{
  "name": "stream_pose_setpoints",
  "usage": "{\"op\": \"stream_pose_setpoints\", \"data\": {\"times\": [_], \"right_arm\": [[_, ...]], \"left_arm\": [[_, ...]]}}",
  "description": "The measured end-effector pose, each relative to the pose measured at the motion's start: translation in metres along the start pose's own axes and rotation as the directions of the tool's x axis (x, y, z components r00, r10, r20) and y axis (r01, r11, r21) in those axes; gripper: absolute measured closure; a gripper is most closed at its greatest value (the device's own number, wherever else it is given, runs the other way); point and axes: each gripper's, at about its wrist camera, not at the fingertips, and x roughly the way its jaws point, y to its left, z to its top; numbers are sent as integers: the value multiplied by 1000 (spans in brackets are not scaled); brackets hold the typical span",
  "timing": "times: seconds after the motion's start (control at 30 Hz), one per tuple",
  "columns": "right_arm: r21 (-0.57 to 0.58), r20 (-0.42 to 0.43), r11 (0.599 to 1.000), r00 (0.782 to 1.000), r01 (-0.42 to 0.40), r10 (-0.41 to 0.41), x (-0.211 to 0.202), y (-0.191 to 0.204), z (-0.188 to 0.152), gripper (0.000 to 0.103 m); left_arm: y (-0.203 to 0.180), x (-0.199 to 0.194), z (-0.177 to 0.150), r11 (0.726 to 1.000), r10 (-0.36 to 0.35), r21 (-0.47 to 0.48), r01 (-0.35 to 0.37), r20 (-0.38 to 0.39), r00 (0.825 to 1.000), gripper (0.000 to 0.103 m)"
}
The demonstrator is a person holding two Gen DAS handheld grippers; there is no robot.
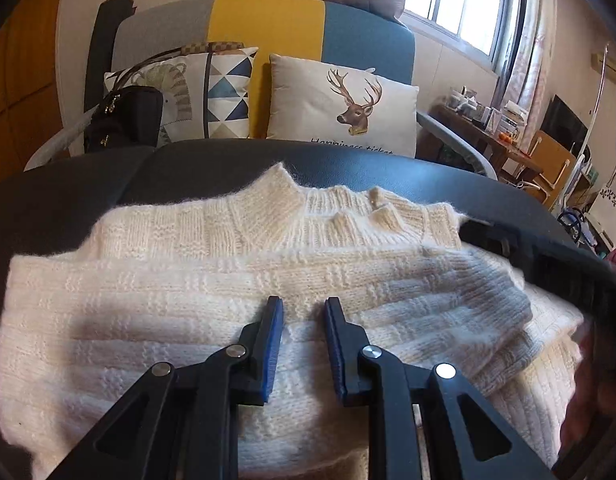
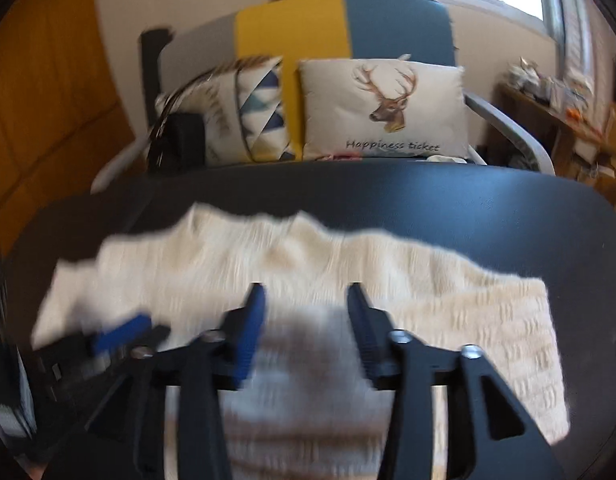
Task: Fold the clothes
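Sweater [image 1: 268,280], cream and rib-knitted, lies partly folded on the dark bench [image 1: 388,172], with its collar edge toward the far side of the bench. One sleeve is laid across the body of the garment from the right.

Left tool [image 1: 304,308] hangs just over the middle of the sweater. Its jaws stand narrowly apart, the blue pads [image 1: 274,344] face each other, and only the knit surface below shows in the gap; no fabric is pinched between them.

Right tool [image 2: 304,296] sits above the near part of the sweater [image 2: 468,312], to the right of the left tool [image 2: 120,332], which enters the right wrist view at the lower left edge. Its jaws stand moderately wide and nothing is gripped between them. The right wrist view is blurred, so contact between the fingertips and the fabric cannot be determined.

Behind the bench stands a chair [image 1: 268,20] with grey, yellow and blue panels. On it rest a cushion with a deer print [image 1: 344,108], a cushion with a triangle pattern [image 1: 224,92] and a dark bag [image 1: 124,120]. A window [image 1: 468,0] is at the upper right
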Motion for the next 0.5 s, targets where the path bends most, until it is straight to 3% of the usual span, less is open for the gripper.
{"op": "stream_pose_setpoints", "data": {"times": [0.07, 0.1, 0.13, 0.27, 0.5], "right_arm": [[-19, -29, 999, 999, 37, -38, 13, 2, 9, 60], [-29, -44, 998, 997, 56, -57, 20, 3, 14, 75], [-37, -60, 997, 996, 65, -67, 27, 4, 15, 80], [-1, -149, 997, 986, 73, -73, 58, -3, 13, 83], [32, -126, 995, 988, 91, -86, 73, -20, 14, 87]], "left_arm": [[0, 0, 0, 1000, -1, -1, 1, 1, 1000, 82], [0, 0, 0, 1000, -2, -1, 2, 2, 1000, 82], [0, 0, 0, 1000, -2, -1, 2, 3, 1000, 82], [1, 1, 0, 1000, -6, -4, 6, 5, 1000, 82], [5, 1, -2, 999, -26, -19, 26, 9, 1000, 82]]}}
